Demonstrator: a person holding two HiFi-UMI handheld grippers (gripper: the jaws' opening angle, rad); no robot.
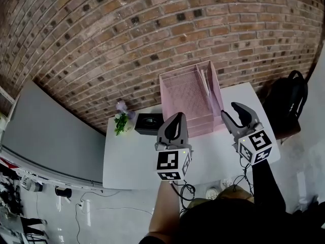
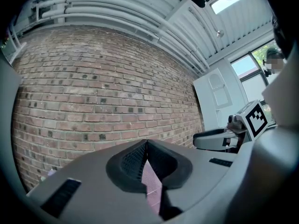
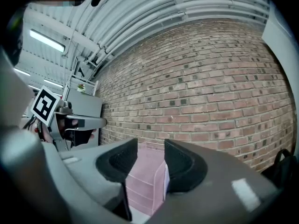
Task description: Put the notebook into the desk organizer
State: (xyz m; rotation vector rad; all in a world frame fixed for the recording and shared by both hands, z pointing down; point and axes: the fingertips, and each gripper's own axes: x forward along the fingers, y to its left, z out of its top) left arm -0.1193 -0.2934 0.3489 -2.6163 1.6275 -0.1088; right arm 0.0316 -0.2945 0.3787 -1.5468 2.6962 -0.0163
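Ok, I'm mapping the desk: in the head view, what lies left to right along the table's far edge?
Small flowering plant, black box, pink desk organizer, then a black backpack.

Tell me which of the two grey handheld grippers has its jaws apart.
The right gripper: its jaws stand apart, with the pink mesh desk organizer showing through the gap. The left gripper has its jaw tips touching.
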